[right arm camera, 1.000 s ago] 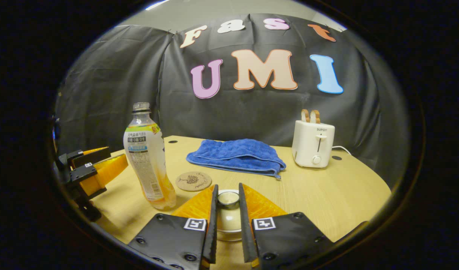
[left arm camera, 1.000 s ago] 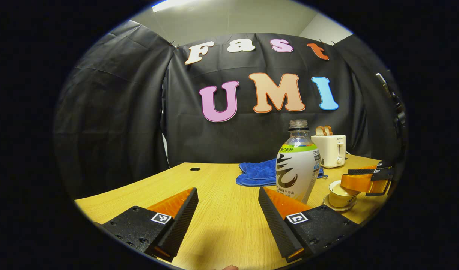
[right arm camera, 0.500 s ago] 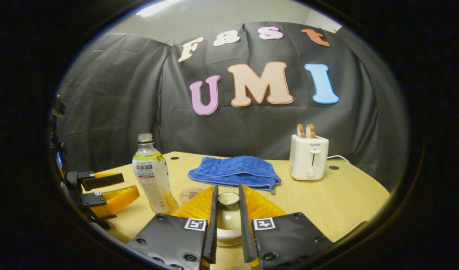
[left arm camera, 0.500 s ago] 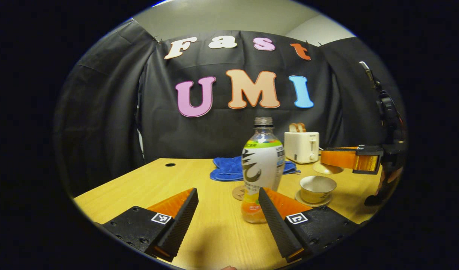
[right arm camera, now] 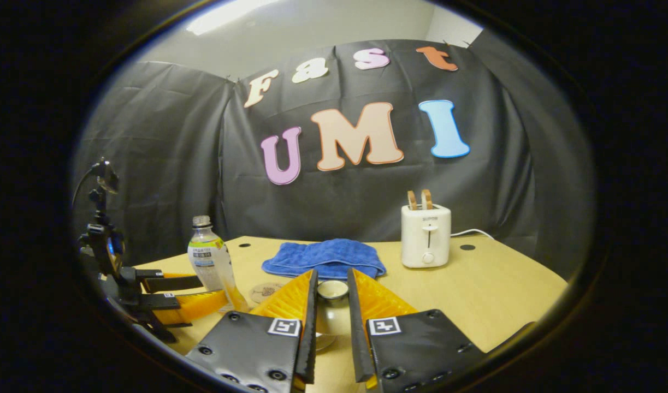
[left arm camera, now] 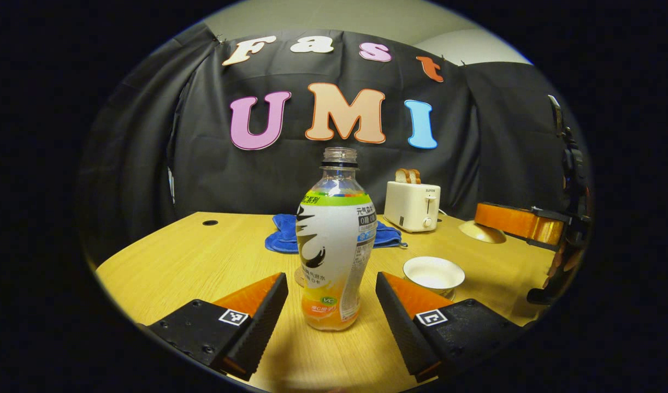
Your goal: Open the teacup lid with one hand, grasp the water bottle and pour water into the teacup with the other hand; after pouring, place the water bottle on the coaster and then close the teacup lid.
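2 tongs [left arm camera: 331, 305] now flank bottle [left arm camera: 336, 240], lid [right arm camera: 332, 289] lifted higher.

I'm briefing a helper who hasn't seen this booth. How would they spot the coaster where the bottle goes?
Start at the wooden table and find the blue towel folded at its back. In front of the towel's near-left corner, right of the water bottle, lies the coaster. It is the only flat round disc, tan with a dark printed motif.
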Demonstrator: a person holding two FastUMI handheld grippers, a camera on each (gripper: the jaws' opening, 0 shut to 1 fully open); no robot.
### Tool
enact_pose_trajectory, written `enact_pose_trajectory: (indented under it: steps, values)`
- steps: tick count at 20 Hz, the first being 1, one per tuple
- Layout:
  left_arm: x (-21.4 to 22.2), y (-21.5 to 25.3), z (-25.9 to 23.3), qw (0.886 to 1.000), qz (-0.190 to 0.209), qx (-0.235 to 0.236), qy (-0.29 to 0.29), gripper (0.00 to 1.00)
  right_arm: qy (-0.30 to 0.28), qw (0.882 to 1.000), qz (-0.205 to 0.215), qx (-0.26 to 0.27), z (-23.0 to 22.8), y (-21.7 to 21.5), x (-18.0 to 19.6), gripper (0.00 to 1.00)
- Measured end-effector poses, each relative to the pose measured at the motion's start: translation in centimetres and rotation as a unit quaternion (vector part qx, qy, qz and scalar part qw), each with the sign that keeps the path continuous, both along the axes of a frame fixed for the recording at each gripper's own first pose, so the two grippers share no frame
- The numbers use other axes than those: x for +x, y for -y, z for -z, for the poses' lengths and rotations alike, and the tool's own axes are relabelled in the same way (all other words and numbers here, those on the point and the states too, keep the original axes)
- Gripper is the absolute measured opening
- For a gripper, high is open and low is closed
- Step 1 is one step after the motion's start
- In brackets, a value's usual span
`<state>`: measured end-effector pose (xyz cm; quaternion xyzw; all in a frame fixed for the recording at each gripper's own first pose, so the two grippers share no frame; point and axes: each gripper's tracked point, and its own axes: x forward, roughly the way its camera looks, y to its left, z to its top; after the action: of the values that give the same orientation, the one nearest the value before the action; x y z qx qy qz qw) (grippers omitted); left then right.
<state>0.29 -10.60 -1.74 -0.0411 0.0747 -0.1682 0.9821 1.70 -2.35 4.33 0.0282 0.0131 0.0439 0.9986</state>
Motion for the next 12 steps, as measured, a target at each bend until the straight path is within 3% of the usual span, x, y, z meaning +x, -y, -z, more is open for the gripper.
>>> enact_pose_trajectory:
  steps: [3,8,12]
  values:
    - [1.1,0.5,0.3,1.0,0.003,0.012,-0.008,0.91,-0.004,1.0,0.003,0.011,0.4,1.0,-0.2,0.32]
    - [2.3,0.0,0.4,0.999,-0.017,0.028,-0.005,0.64,-0.01,1.0,0.006,0.009,0.9,2.3,-0.6,0.3]
    - [3.0,-0.5,0.6,0.998,-0.029,0.047,-0.006,0.56,-0.006,1.0,0.009,0.007,0.7,3.1,-1.1,0.31]
